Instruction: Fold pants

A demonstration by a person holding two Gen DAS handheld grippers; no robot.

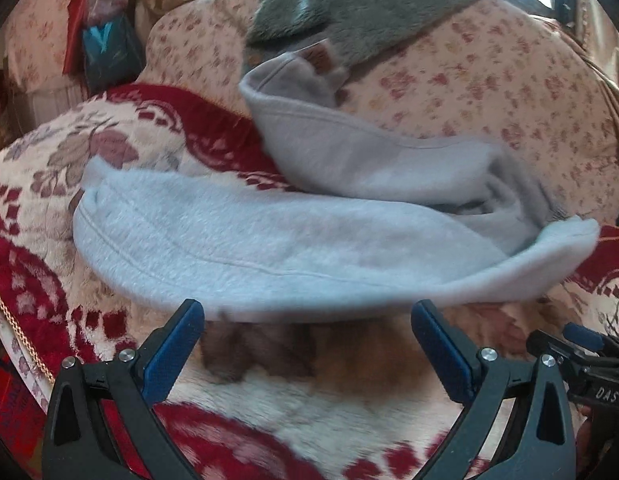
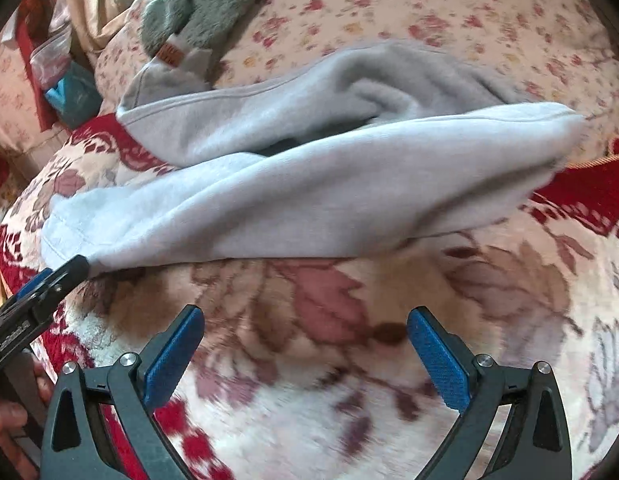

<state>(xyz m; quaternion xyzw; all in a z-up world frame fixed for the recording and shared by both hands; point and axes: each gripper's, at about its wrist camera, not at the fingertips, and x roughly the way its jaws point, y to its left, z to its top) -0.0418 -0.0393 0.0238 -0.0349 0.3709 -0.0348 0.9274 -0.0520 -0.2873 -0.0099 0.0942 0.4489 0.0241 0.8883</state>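
Both my tools wide, empty: left tool (image 1: 307,320), right tool (image 2: 305,322). Pants (image 1: 269,232) bunched on blanket (image 2: 329,360); I'd pinch near hem, pull flat.

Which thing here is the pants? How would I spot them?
Look at the red and cream flowered blanket covering the bed. Lying across its middle are the pants: plain, pale grey, fleecy and folded over. Everything near them is patterned or darker, like the fuzzy dark grey cloth behind.
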